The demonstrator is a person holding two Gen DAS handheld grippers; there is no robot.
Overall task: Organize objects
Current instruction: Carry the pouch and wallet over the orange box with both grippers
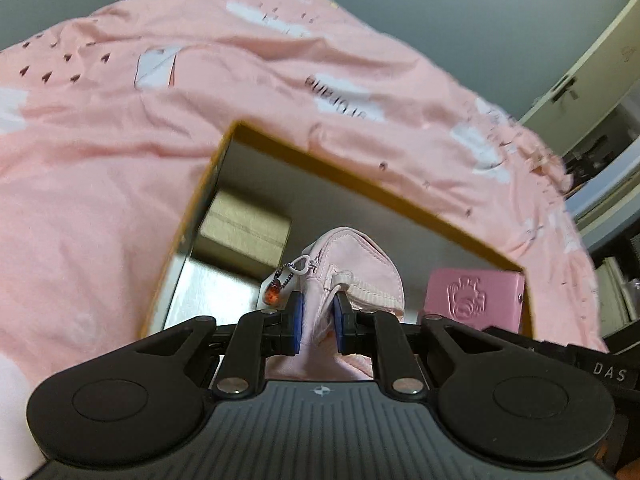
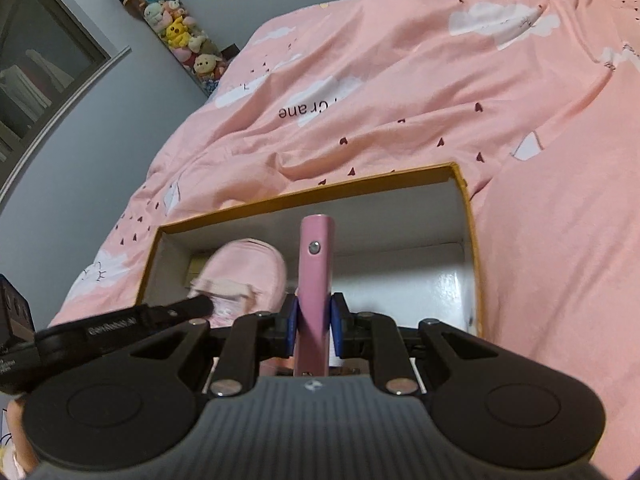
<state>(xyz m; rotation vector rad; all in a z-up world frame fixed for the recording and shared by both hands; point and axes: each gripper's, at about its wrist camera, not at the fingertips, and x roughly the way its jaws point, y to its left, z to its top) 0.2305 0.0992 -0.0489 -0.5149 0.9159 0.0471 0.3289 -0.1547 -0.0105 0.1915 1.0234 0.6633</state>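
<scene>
An open cardboard box [image 1: 360,168] with a yellow rim and white inside lies on a pink bedspread. My left gripper [image 1: 317,318] is shut on a pale pink zip pouch [image 1: 356,256] with a small charm on its zipper, held over the box's inside. My right gripper [image 2: 314,322] is shut on a flat pink case [image 2: 316,264], seen edge-on with a snap button, also over the box [image 2: 304,196]. The pouch [image 2: 248,272] and left gripper show at the left in the right wrist view. The pink case [image 1: 472,296], with an embossed figure, shows at the right in the left wrist view.
A small tan carton [image 1: 246,232] sits inside the box at its far left corner. The pink bedspread [image 2: 440,100] with clouds surrounds the box. A hanging column of plush toys [image 2: 176,28] is against the grey wall. A white cabinet [image 1: 592,68] stands at the right.
</scene>
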